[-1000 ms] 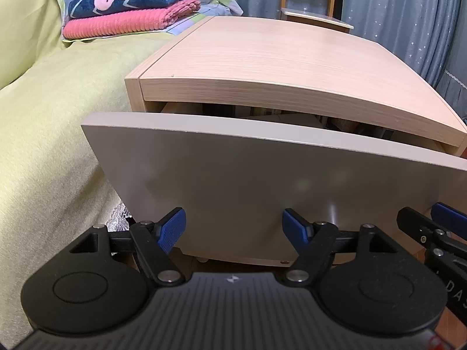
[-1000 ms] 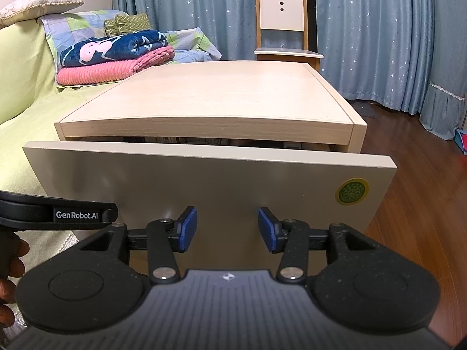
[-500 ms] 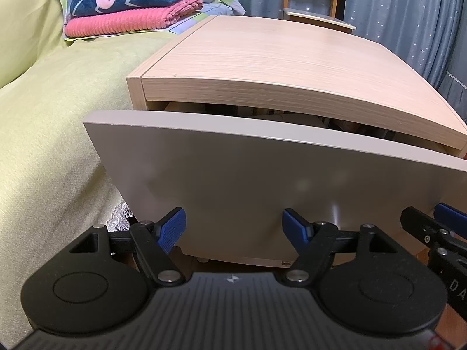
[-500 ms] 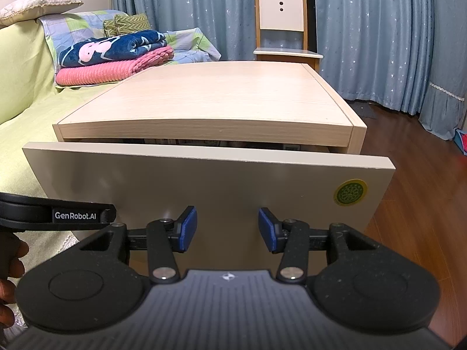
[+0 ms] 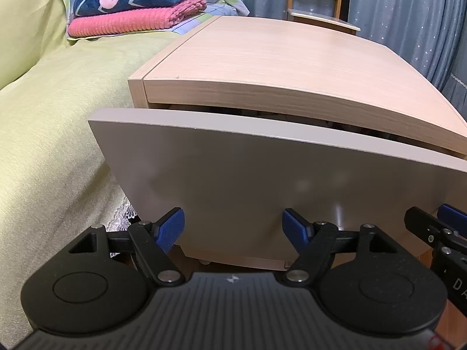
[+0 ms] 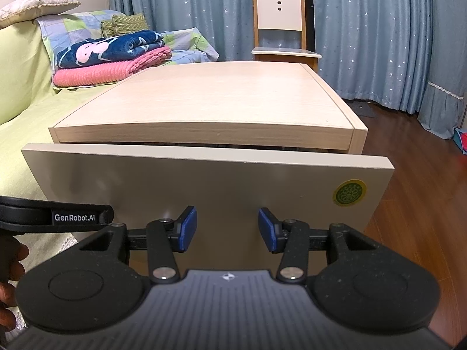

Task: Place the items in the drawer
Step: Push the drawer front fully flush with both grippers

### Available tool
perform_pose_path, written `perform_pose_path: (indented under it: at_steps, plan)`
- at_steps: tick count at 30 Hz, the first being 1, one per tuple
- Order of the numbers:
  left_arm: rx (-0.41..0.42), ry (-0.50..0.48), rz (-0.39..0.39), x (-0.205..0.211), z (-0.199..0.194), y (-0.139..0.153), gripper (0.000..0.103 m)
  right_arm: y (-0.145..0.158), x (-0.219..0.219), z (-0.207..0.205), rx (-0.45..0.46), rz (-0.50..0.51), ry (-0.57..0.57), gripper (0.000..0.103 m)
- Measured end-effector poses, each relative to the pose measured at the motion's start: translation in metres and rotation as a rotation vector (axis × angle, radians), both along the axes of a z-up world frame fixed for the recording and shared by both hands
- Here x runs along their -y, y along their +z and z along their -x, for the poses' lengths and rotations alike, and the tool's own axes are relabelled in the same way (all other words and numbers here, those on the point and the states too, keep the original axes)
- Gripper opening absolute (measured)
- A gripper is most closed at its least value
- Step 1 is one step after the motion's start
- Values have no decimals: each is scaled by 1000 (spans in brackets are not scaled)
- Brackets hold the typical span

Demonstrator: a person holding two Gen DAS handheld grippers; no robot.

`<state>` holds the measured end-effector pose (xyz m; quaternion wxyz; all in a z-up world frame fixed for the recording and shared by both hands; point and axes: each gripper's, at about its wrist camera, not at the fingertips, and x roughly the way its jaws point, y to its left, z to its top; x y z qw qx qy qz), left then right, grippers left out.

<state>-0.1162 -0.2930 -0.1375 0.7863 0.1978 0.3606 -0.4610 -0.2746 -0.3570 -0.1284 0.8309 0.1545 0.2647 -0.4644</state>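
Note:
A light wooden cabinet (image 5: 277,58) (image 6: 210,102) has a drawer with a plain beige front (image 5: 277,186) (image 6: 204,186) standing only a narrow gap out from under the top. What lies inside is hidden in that dark gap. My left gripper (image 5: 233,229) is open and empty, its blue pads right at the lower part of the drawer front. My right gripper (image 6: 227,229) is open and empty too, close against the same panel further right. The right gripper's tip (image 5: 437,230) shows at the right edge of the left wrist view.
A bed with a yellow-green cover (image 5: 43,116) runs along the cabinet's left side, with folded pink and navy blankets (image 6: 111,58) at its head. A chair (image 6: 280,29) and blue curtains stand behind. Wooden floor (image 6: 423,175) lies to the right. A hand (image 6: 8,277) holds the left tool.
The drawer front has slid inward toward the cabinet, so the gap under the top has shrunk. Both grippers have followed it forward, still open.

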Motion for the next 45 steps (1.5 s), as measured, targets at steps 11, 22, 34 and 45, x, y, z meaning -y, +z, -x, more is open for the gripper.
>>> perform_pose_path:
  at_steps: [11,22,34,45]
  plan:
    - [-6,7,2,5,0,1,75,0,3,-2,0,3,-4,42]
    - [-10,10,4,7,-2,1,75,0,6,-5,0,6,-8,43]
    - [-17,13,6,9,-4,1,75,0,9,-7,0,9,-12,45]
    - [-22,15,9,8,-4,0,75,1,13,-11,0,13,-16,46]
